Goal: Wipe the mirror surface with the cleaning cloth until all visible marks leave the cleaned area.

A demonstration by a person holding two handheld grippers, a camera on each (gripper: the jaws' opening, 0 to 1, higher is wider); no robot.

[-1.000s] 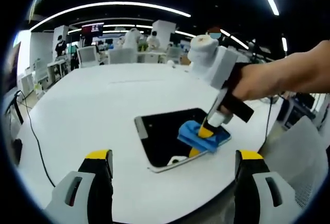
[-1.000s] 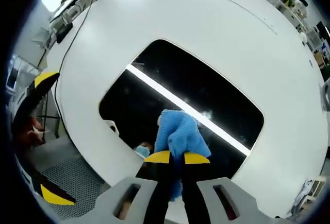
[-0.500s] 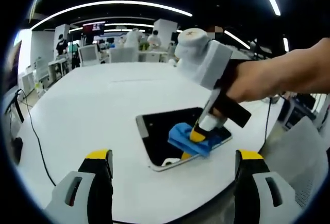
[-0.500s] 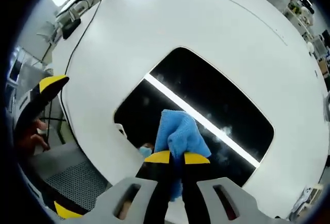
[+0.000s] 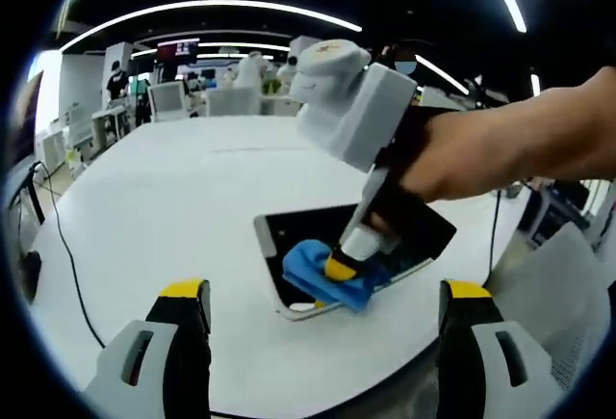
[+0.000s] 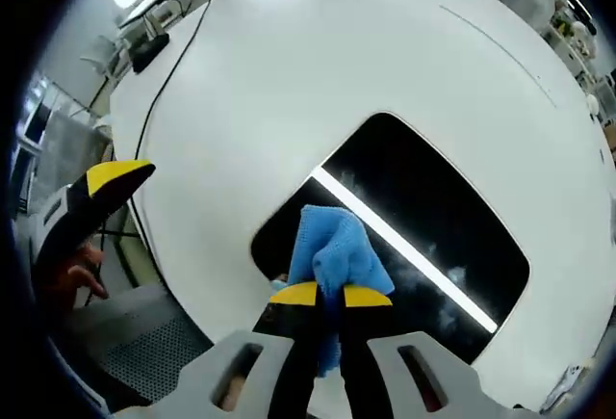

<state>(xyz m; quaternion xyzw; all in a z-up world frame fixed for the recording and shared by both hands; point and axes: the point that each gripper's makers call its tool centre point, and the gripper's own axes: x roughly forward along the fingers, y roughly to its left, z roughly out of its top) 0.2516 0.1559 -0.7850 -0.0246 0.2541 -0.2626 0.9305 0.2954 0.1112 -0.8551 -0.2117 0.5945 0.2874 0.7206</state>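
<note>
A dark rectangular mirror [image 5: 294,238] [image 6: 423,207] with rounded corners lies flat on the white round table [image 5: 173,197]. It reflects a bright ceiling light strip and shows faint smudges. A blue cleaning cloth [image 5: 313,270] [image 6: 332,250] rests pressed on the mirror near its front left corner. My right gripper [image 6: 330,295] is shut on the cloth; in the left gripper view this gripper [image 5: 339,267] reaches down from the right, held by a person's hand [image 5: 481,154]. My left gripper [image 5: 322,292] hovers open at the table's near edge, holding nothing.
The table edge [image 6: 168,274] runs close to the mirror's near side, with floor and a mesh chair seat [image 6: 154,342] below. A black cable [image 5: 63,246] trails along the table's left side. Desks, monitors and people stand in the far background [image 5: 192,91].
The right gripper has slid the cloth across the mirror from its right part toward its front left corner. The left gripper has stayed still.
</note>
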